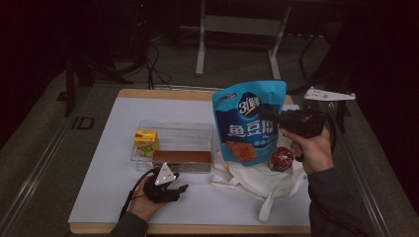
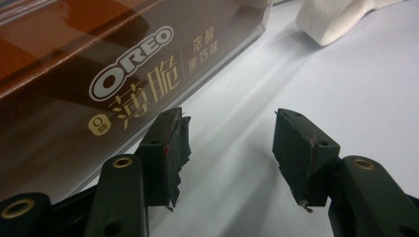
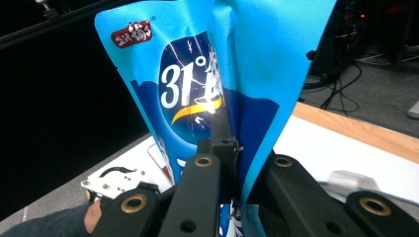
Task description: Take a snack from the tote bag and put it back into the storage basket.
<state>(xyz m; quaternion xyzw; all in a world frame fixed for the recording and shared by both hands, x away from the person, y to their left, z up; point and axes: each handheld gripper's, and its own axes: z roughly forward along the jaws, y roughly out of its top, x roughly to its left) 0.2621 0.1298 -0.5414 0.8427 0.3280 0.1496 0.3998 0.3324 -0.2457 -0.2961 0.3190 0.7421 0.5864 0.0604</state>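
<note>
A blue snack pouch (image 1: 245, 121) with white lettering hangs upright above the table, and my right gripper (image 1: 269, 118) is shut on its right edge. In the right gripper view the pouch (image 3: 197, 84) rises between the two closed jaws of my right gripper (image 3: 234, 143). My left gripper (image 1: 179, 181) rests low near the table's front, just before a clear plastic box (image 1: 197, 132). In the left gripper view its jaws (image 2: 230, 118) stand open with nothing between them. The brown Oreo box (image 2: 89, 89) lies behind the clear wall at its left.
The clear box also holds a yellow drink carton (image 1: 146, 141) beside the Oreo box (image 1: 182, 157). A white cloth bag (image 1: 257, 181) lies crumpled at the right front, with a small round can (image 1: 281, 159) on it. The white mat (image 1: 113, 168) ends at a wooden edge.
</note>
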